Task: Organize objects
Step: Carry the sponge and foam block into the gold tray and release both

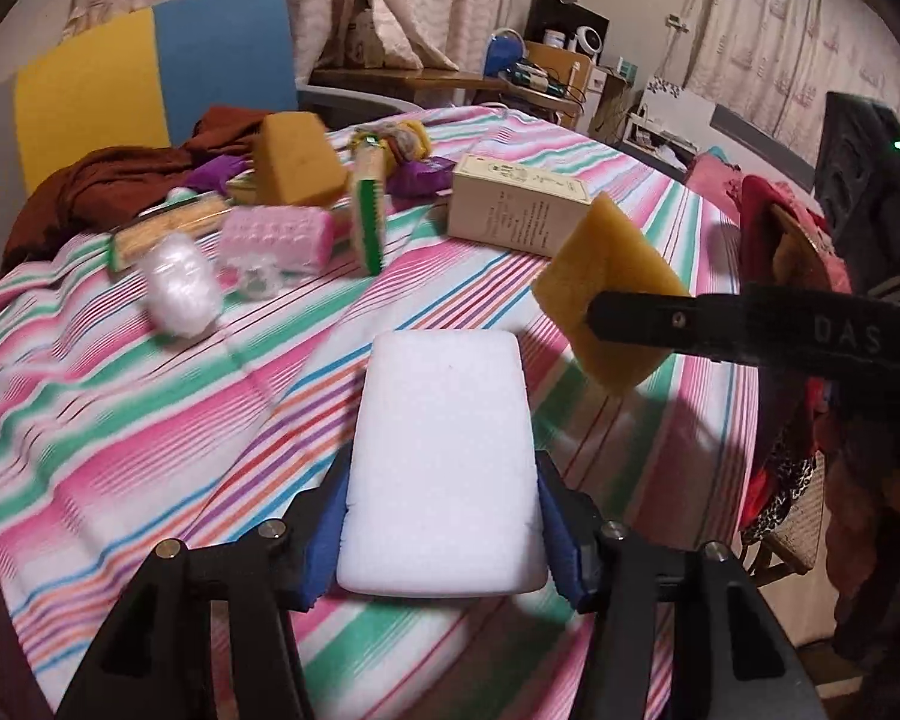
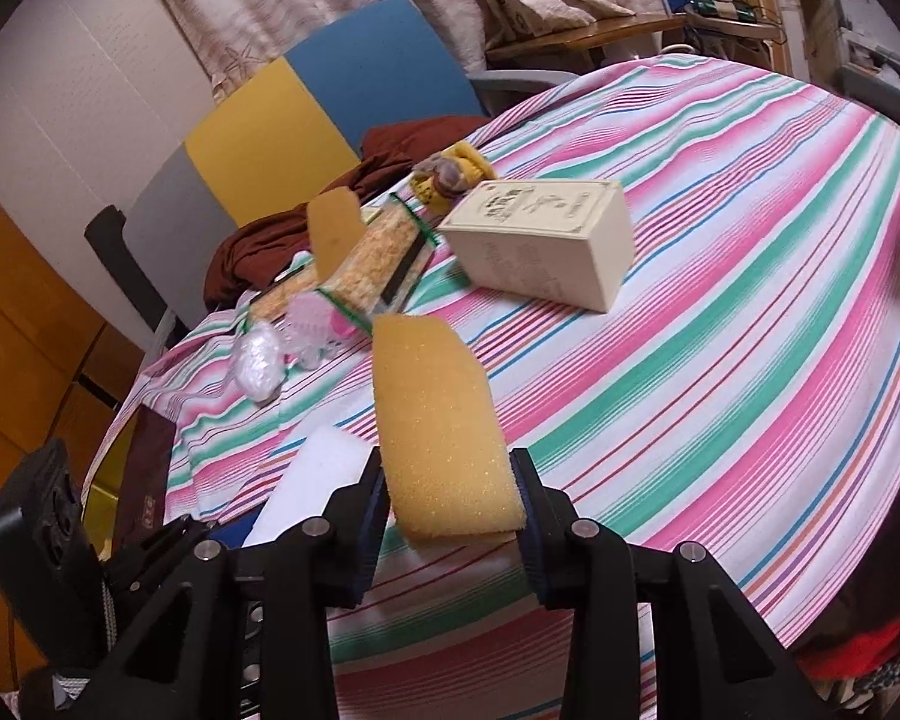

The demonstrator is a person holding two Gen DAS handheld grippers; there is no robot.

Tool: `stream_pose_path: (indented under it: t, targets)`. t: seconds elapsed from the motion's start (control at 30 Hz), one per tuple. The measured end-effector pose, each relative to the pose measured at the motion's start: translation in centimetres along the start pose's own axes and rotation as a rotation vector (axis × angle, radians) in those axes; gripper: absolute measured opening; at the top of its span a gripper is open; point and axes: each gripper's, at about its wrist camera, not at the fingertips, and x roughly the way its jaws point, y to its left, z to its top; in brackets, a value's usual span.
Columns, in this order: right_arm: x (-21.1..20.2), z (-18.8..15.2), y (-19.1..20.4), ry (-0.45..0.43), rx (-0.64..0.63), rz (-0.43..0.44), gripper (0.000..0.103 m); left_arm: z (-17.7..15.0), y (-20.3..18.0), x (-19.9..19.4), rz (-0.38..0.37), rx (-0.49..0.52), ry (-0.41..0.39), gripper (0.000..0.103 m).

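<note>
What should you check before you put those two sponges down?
1. Left hand-held gripper pinches the white sponge on both sides: ok.
2. Right hand-held gripper clamps the yellow sponge: ok.
3. Both sponges are lifted off the striped cloth: ok.
4. Bare cloth shows in front of the left gripper: ok.
5. The cream box sits apart from both sponges: ok.
6. Where the sponges belong: cannot tell.
</note>
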Motion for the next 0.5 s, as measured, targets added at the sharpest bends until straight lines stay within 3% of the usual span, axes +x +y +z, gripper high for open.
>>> stream_pose_path:
  t: [0.17, 0.5]
  targets:
    - [0.1, -0.8, 1.0, 0.021, -0.005, 0.017, 0.039, -1.8, 1.8, -2.2, 0.001, -0.066, -0.020, 0.057]
    - [0.6, -3.2, 4.8, 0.060, -0.028, 0.091, 0.039, -3.7, 4.3, -8.8, 0.059, -0.103, -0.143, 0.057]
